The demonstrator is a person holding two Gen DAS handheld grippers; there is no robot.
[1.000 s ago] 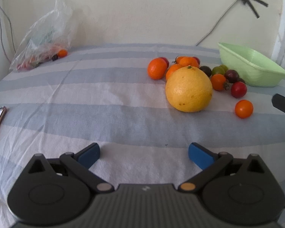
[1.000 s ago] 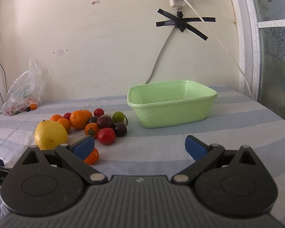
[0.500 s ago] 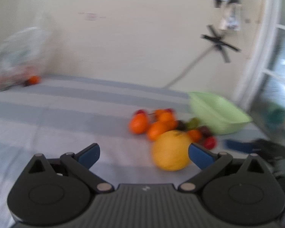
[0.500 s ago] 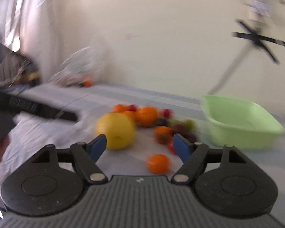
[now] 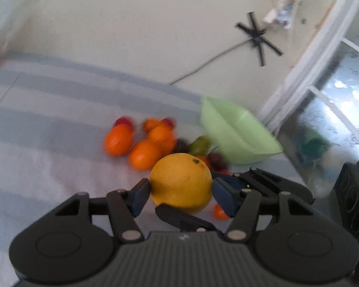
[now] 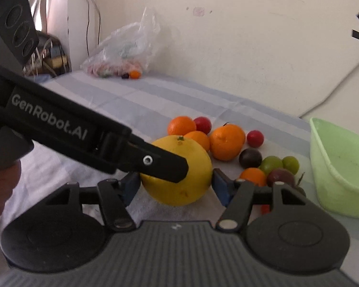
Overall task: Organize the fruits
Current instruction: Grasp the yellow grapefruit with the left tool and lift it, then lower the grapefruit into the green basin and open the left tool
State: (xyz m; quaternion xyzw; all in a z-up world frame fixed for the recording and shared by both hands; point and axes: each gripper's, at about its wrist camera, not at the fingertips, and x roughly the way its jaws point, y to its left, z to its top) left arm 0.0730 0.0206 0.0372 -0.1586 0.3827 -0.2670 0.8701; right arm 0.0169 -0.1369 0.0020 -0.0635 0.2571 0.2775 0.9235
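Note:
A large yellow citrus fruit (image 5: 182,181) (image 6: 179,186) lies on the striped cloth in front of a pile of small fruit. My left gripper (image 5: 179,193) has a blue pad against each side of it, and its jaws are closing. My right gripper (image 6: 174,184) comes in from the other side. Its pads also touch the fruit's flanks, and its jaws are closing. One black finger (image 6: 165,167) of the left gripper crosses over the fruit in the right wrist view. Behind it lie oranges (image 6: 227,141), red tomatoes (image 6: 255,138) and green fruits (image 6: 270,165). To the right stands a pale green basin (image 6: 335,167) (image 5: 239,138).
A clear plastic bag (image 6: 126,50) with more fruit lies at the back of the table by the wall. A person's hand (image 6: 2,191) holds the left gripper at the left edge. A window frame (image 5: 311,83) rises behind the basin. The blue-striped cloth (image 5: 47,124) stretches to the left.
Both grippers have swung inward from wide open over bare cloth and closed in on the yellow fruit from opposite sides. The fruit now sits between both pairs of pads.

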